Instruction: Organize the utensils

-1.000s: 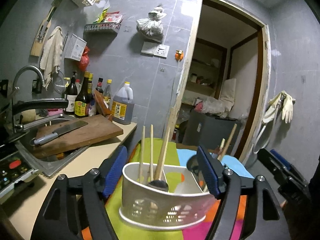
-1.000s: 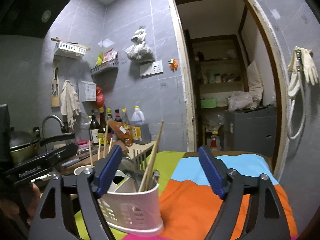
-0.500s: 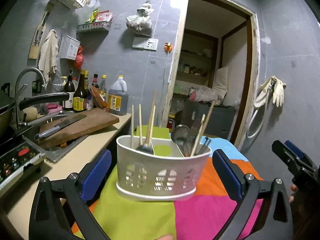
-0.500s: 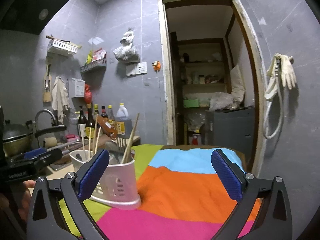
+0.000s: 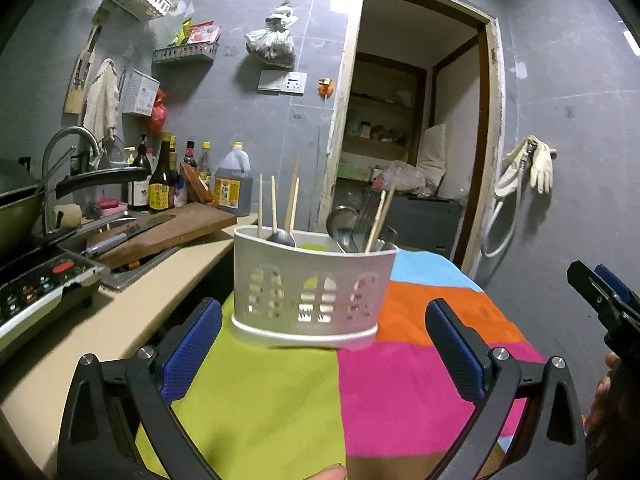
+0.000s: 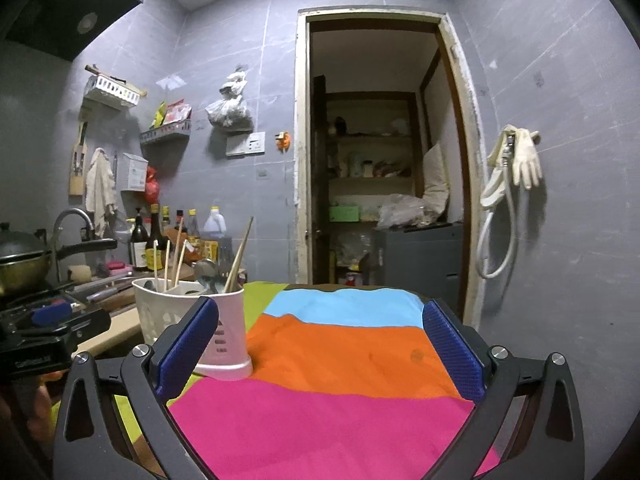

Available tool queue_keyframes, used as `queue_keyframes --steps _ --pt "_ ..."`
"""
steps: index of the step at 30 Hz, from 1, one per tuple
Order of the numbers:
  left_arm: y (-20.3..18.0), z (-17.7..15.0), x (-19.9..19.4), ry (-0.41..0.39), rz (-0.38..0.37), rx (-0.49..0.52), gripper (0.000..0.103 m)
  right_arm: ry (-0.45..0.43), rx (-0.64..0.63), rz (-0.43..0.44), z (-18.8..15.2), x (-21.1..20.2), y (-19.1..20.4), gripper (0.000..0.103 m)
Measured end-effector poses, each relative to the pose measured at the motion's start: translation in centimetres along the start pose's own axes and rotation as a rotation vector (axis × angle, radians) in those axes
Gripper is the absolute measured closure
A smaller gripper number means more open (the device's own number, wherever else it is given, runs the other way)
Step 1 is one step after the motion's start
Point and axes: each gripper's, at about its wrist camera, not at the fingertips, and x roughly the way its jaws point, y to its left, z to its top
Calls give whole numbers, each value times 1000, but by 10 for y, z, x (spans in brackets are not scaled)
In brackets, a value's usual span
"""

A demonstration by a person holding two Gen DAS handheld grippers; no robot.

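Note:
A white plastic utensil caddy (image 5: 312, 292) stands on a table covered with a multicoloured cloth (image 5: 400, 392). It holds wooden chopsticks (image 5: 294, 200) on the left and metal spoons and a fork (image 5: 352, 228) on the right. My left gripper (image 5: 324, 352) is open and empty, just in front of the caddy and apart from it. My right gripper (image 6: 320, 352) is open and empty over the cloth (image 6: 340, 380), with the caddy (image 6: 192, 320) behind its left finger. The right gripper also shows at the right edge of the left wrist view (image 5: 604, 296).
A counter on the left carries a stove (image 5: 36, 288), a sink with a cutting board and knife (image 5: 160, 232), a pan (image 5: 24, 200) and several bottles (image 5: 232, 184). An open doorway (image 5: 408, 140) is behind the table. Gloves and a hose (image 6: 512, 168) hang on the right wall.
My left gripper has opened wide and drawn back from the caddy, which now stands free on the cloth. My right gripper has also pulled back and away from the caddy.

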Motion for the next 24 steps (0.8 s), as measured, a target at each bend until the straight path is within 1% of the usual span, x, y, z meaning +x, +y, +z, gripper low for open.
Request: queue_keyframes --steps 13,18,24 --pt "-5 -28 -29 -11 33 35 3 69 9 -84 -32 -27 -9 0" --pt "-7 -36 -34 -12 45 44 3 86 5 -91 -41 -33 -12 0" --pt "-5 -41 -38 -9 51 35 3 91 6 -83 -43 -35 -10 0"
